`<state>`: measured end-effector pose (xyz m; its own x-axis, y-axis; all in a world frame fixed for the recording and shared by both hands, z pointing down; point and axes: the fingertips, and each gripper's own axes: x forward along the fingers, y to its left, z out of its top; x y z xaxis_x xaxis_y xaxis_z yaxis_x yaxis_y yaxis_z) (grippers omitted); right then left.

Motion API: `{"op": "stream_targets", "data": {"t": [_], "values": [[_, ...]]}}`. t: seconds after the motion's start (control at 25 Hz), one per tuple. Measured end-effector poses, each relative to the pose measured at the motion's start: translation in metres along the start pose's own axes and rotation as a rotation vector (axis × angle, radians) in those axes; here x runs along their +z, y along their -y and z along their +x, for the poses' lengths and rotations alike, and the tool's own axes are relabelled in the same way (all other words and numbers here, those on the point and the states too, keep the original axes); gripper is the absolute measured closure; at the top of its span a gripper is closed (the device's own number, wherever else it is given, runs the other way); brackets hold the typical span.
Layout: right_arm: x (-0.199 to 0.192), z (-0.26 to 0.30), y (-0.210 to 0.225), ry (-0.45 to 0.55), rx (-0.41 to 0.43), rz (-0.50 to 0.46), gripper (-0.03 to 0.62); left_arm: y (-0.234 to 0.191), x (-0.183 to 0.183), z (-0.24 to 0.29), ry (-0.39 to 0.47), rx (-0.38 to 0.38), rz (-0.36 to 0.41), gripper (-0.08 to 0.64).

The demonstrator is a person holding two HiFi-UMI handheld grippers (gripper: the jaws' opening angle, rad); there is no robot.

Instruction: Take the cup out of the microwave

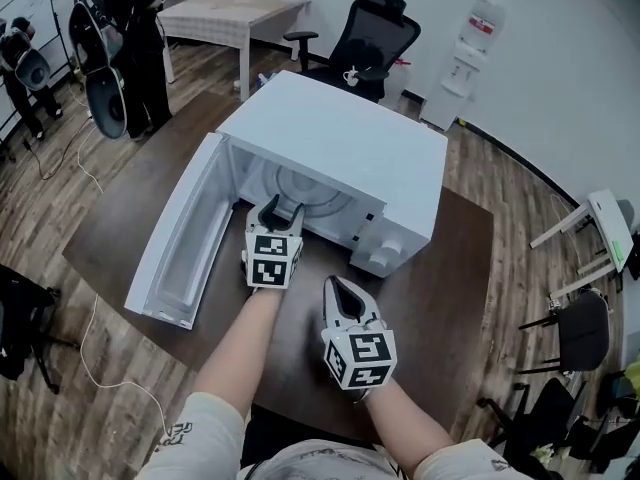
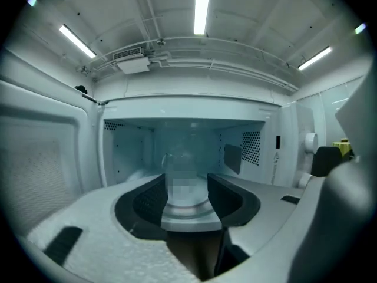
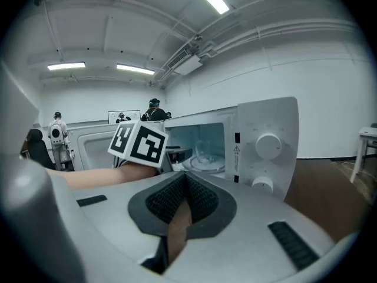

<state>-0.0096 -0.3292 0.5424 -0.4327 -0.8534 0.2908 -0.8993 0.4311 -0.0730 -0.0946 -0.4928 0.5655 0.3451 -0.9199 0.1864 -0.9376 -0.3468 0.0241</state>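
Microwave (image 1: 340,138): white, it stands on the dark desk (image 1: 440,298), and its door (image 1: 185,233) is swung fully open to the left in the head view.
Cup (image 2: 186,170): a clear glass cup, upright, inside the microwave on the round turntable (image 1: 315,193), about at its middle. No claw touches it.
Left claw (image 1: 283,205): it is at the mouth of the microwave and points into the cavity, almost level. Its jaws stand moderately apart. In the left gripper view the cup shows through the gap between the two dark pads (image 2: 147,199), but it is farther in and the pads do not press on it.
Right claw (image 3: 186,180): it hangs over the desk in front of the microwave, on the near side of the left claw and to its right. The ribbed pads meet at their tips and there is nothing between them.
Control panel (image 3: 268,143): on the right side of the microwave front, with two round knobs, one over the other.
Marker cube (image 1: 272,258): on the back of the left claw, black and white squares, also seen from the right gripper view.
Room: wooden floor (image 1: 50,228), a black office chair (image 1: 375,33) and a water dispenser (image 1: 470,58) behind the desk, and people standing (image 1: 120,38) at the far left.
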Motion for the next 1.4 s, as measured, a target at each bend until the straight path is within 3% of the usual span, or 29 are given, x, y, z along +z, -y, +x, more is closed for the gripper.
{"op": "stream_targets", "data": {"t": [0.2, 0.4, 0.6, 1.12, 1.4], "values": [[-0.025, 0.012, 0.012, -0.036, -0.024, 0.000, 0.580, -0.009, 0.002, 0.041, 0.001, -0.004, 0.020, 0.342], [-0.031, 0.015, 0.031, -0.049, -0.064, 0.003, 0.580, -0.017, -0.006, 0.074, -0.006, -0.024, -0.024, 0.311], [-0.037, 0.021, 0.043, -0.066, -0.090, 0.013, 0.580, -0.018, -0.010, 0.097, -0.027, -0.039, -0.023, 0.282], [-0.040, 0.036, 0.043, -0.088, -0.080, 0.029, 0.580, -0.020, -0.013, 0.123, -0.131, -0.011, 0.106, 0.225], [-0.035, 0.035, 0.041, -0.094, -0.075, 0.007, 0.580, -0.015, -0.010, 0.134, -0.117, -0.021, 0.073, 0.225]]}}
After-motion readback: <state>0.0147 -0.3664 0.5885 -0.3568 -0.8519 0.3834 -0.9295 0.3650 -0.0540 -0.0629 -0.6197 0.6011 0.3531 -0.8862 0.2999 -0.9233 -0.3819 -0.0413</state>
